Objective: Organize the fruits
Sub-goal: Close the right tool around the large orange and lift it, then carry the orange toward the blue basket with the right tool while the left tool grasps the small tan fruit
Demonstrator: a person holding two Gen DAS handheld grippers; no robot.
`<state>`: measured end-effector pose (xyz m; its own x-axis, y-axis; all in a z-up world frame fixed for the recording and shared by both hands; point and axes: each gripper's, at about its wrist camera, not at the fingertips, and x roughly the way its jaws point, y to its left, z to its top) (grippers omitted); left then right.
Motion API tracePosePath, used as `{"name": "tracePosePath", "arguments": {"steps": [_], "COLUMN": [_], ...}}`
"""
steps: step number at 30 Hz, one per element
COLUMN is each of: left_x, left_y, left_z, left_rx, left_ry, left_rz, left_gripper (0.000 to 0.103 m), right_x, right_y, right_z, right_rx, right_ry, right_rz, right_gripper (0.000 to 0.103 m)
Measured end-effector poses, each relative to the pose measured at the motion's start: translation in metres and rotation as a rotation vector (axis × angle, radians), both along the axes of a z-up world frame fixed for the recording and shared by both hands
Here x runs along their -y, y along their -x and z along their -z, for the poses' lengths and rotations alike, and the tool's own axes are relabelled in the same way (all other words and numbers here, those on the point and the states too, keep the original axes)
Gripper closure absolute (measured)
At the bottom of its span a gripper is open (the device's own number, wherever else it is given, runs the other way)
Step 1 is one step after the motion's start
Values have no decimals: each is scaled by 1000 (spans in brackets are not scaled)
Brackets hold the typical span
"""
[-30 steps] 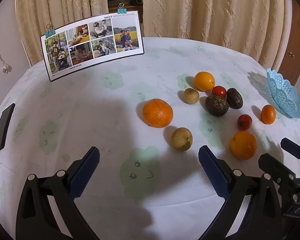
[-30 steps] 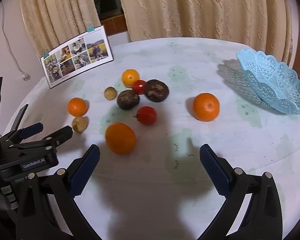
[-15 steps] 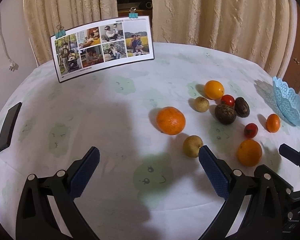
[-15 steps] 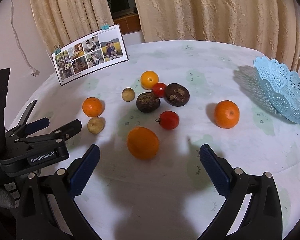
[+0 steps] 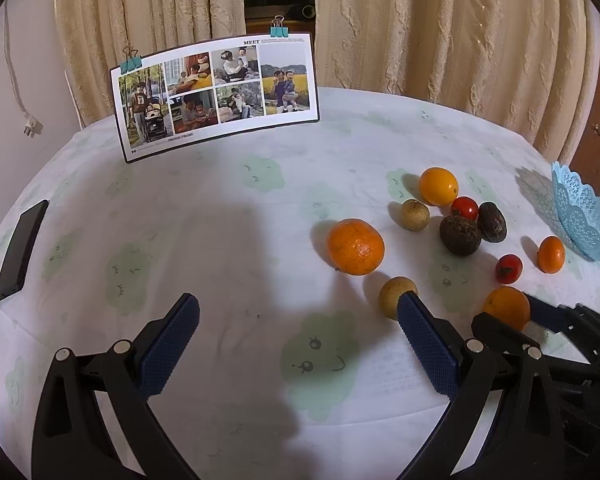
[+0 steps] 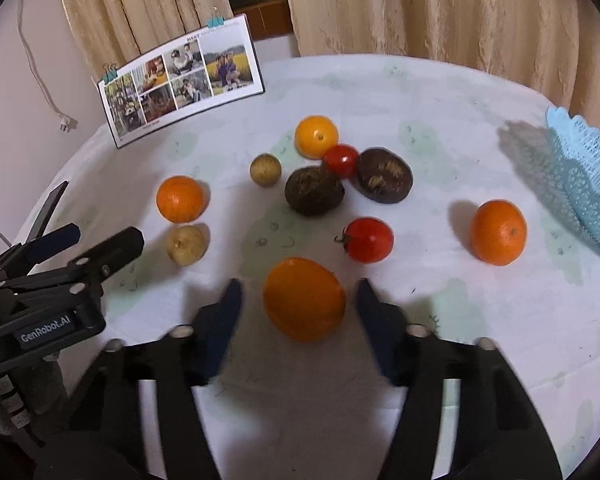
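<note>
The nearest orange [image 6: 304, 298] lies on the surface [image 6: 420, 112] straight ahead of the right gripper [image 6: 298, 292], at twelve o'clock from its wrist camera and already in the gap between the two blue pads. It is close to round, a little broader than tall in this view, so no long axis constrains the grasp. The jaws are closing on it. A strip of cloth shows between fruit and pad on each side, wider at the nine o'clock pad than at the three o'clock one, so the pads do not yet press; I judge nothing is held at this instant.

From that orange, a red tomato [image 6: 370, 239] sits at one o'clock, just beyond the right pad, and a small tan fruit [image 6: 186, 245] at ten o'clock. Two dark fruits [image 6: 314, 190] lie further off at twelve. The blue basket [image 6: 588, 184], the likely destination, stands well apart at two o'clock near the surface's edge.

The left gripper [image 5: 296, 340] hangs wide open and empty over bare cloth; in its own view the same orange [image 5: 506, 307] is off at three o'clock, beyond its right pad and half hidden by the other tool. The right hand is plainly the nearer one, and the closing calls for centring so the fruit does not roll toward the tomato.
</note>
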<state>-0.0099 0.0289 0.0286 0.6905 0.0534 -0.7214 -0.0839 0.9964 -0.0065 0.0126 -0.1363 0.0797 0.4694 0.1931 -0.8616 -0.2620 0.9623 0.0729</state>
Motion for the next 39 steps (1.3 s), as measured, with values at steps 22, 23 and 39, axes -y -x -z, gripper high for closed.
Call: {"name": "tracePosePath", "arguments": {"steps": [22,23,39], "left_x": [26,29,44], "left_y": [-13,-14,-26], "left_z": [11,11,20], "left_rx": [-74,-80,-126], "left_ry": [3,5,25], "left_rz": [74,81,129], "left_gripper": [14,14,44], "right_x": [44,46,78], "right_y": [13,13,19], "right_z": [-28,-29,-38], "right_rx": [74,76,105], "right_ry": [-86,-89,-118], "right_rz": [88,92,160], "right_gripper": [63,63,62]}}
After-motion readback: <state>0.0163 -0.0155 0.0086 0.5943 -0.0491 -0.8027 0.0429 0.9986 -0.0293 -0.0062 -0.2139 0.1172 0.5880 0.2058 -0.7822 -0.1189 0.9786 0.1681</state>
